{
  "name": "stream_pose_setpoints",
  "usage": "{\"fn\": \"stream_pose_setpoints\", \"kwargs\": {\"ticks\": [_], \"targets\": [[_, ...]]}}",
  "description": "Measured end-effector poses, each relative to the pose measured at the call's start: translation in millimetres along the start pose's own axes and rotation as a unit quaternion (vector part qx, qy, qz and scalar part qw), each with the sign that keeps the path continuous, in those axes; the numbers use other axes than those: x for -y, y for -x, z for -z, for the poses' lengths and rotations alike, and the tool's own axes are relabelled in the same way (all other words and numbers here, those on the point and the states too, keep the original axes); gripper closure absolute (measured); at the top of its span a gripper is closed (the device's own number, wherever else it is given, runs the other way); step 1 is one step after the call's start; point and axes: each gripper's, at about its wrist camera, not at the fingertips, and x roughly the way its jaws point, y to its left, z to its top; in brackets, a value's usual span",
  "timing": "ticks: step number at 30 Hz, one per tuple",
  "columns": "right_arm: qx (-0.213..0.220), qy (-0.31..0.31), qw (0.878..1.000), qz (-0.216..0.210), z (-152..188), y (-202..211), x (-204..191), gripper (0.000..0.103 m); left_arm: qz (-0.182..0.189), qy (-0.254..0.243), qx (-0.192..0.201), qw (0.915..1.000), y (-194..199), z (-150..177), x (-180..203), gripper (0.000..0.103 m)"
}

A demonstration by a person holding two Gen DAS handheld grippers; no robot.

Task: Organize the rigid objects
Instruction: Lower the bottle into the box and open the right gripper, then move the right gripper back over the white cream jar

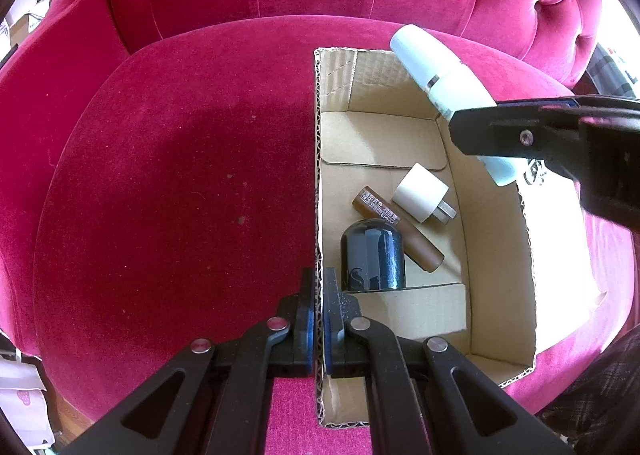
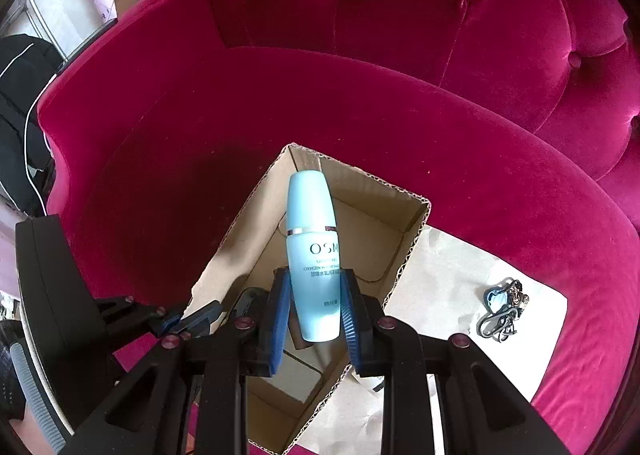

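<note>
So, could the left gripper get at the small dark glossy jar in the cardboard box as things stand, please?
Probably not yet: the left gripper is shut on the cardboard box wall; the dark glossy jar lies just beyond, otherwise unobstructed.

Pale blue bottle (image 2: 313, 255) hangs tilted above open cardboard box (image 1: 500, 239).

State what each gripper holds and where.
Right gripper: pale blue bottle, by its lower body. Left gripper: cardboard box, by its side wall.
</note>
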Motion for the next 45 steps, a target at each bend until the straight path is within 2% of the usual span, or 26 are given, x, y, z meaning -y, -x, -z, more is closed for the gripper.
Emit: {"fn": "stream_pose_setpoints", "kwargs": {"ticks": [3, 4, 5, 6, 11, 13, 30, 45], "targets": [[-0.003, 0.007, 1.0, 0.003, -1, -1, -2, 0.076, 0.0, -0.001, 0.0, 1.0, 0, 0, 0, 0.1], [-0.003, 0.008, 1.0, 0.007, -1, 0, -2, 0.067, 0.0, 0.0, 0.0, 1.0, 0, 0, 0, 0.1], [-0.002, 0.008, 1.0, 0.012, -1, -1, -2, 0.053, 0.001, 0.0, 0.0, 1.0, 0, 0, 0, 0.1], [0.006, 0.003, 1.0, 0.02, -1, 2, 0, 0.048, 0.001, 0.0, 0.0, 1.0, 0, 0, 0, 0.1], [0.017, -0.019, 0.999, 0.047, -4, 6, 12, 0.009, 0.004, 0.005, 0.0, 1.0, -1, -1, -2, 0.1], [0.014, -0.021, 0.998, 0.061, -3, 4, 15, 0.0, 0.004, 0.005, -0.001, 1.0, -1, -1, -4, 0.1], [0.017, -0.036, 0.997, 0.067, 7, 12, 39, 0.0, 0.0, 0.002, -0.001, 1.0, -1, -2, 0, 0.1], [0.019, -0.032, 0.996, 0.08, 36, 38, 70, 0.0, -0.003, -0.001, -0.001, 1.0, -1, -2, 1, 0.1]]}}
